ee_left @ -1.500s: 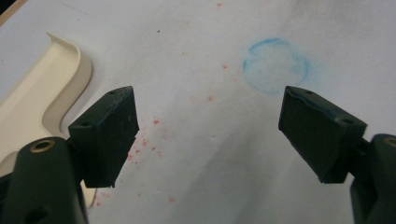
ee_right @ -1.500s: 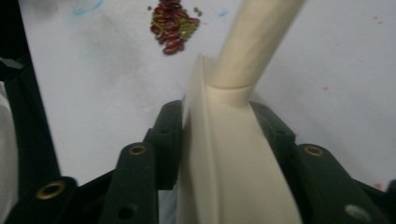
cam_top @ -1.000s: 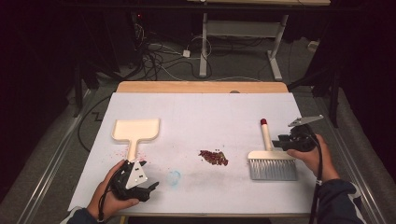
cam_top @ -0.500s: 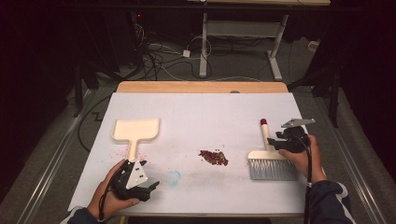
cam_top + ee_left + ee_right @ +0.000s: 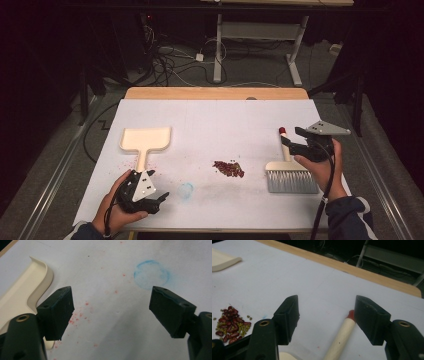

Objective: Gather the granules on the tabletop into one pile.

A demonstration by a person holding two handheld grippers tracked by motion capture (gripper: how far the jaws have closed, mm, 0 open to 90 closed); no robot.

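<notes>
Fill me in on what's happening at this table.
A person holds a gripper in each hand over a white-covered table. The right gripper sits above the brush handle; its jaws have just been opening, the handle between them but not pinched. The left gripper rests open near the cream dustpan, holding nothing. A small pile of beans lies between dustpan and brush, unswept.

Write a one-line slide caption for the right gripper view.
Open right gripper poised over the brush handle, with a pile of beans at left on the white table.
</notes>
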